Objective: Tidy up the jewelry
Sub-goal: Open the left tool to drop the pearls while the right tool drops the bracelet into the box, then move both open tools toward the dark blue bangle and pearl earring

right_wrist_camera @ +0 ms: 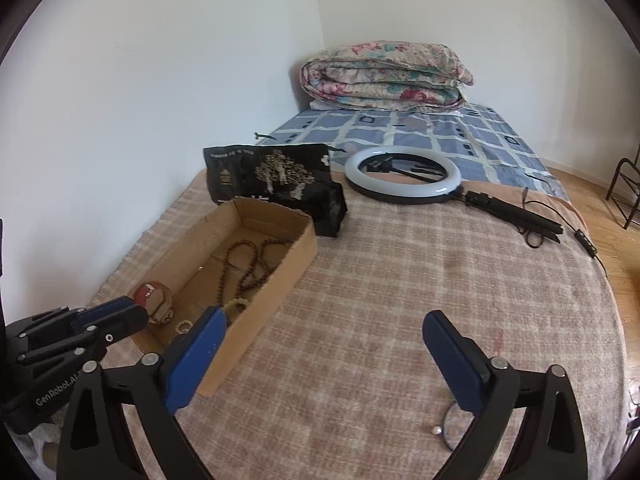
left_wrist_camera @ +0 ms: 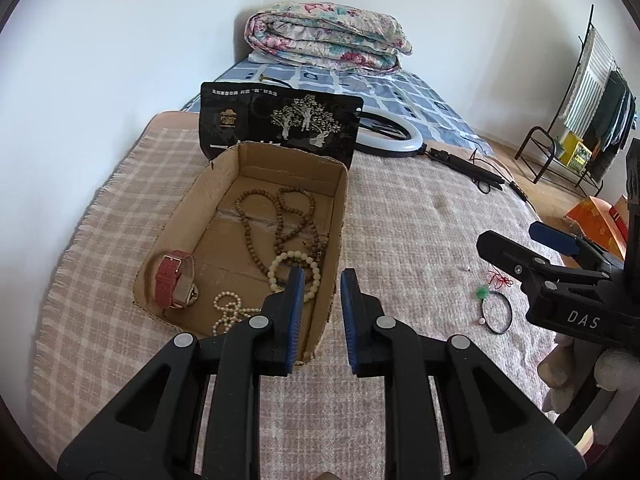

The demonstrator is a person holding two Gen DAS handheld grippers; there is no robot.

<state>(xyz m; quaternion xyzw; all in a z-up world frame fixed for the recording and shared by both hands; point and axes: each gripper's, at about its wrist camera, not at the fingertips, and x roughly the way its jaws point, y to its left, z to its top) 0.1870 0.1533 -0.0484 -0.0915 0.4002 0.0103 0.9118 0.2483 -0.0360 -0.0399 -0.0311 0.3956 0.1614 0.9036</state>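
An open cardboard box (left_wrist_camera: 338,216) (right_wrist_camera: 280,280) lies on the plaid blanket. In it are brown bead strands (left_wrist_camera: 280,216), a cream bead bracelet (left_wrist_camera: 296,258), a small pearl strand (left_wrist_camera: 228,312) and a red-strap watch (left_wrist_camera: 174,280). My left gripper (left_wrist_camera: 322,280) is open and empty, over the box's near right corner. A thin black cord necklace with a green pendant, red string and a pearl (left_wrist_camera: 496,308) lies on the blanket to the right. My right gripper (right_wrist_camera: 324,332) is wide open and empty, just above that cord (right_wrist_camera: 448,428).
A black printed bag (left_wrist_camera: 280,124) (right_wrist_camera: 272,176) stands behind the box. A ring light on a black stand (right_wrist_camera: 402,178) lies farther back, its cable trailing right. A folded floral quilt (right_wrist_camera: 384,78) sits by the wall. A clothes rack (left_wrist_camera: 592,108) stands off the bed's right edge.
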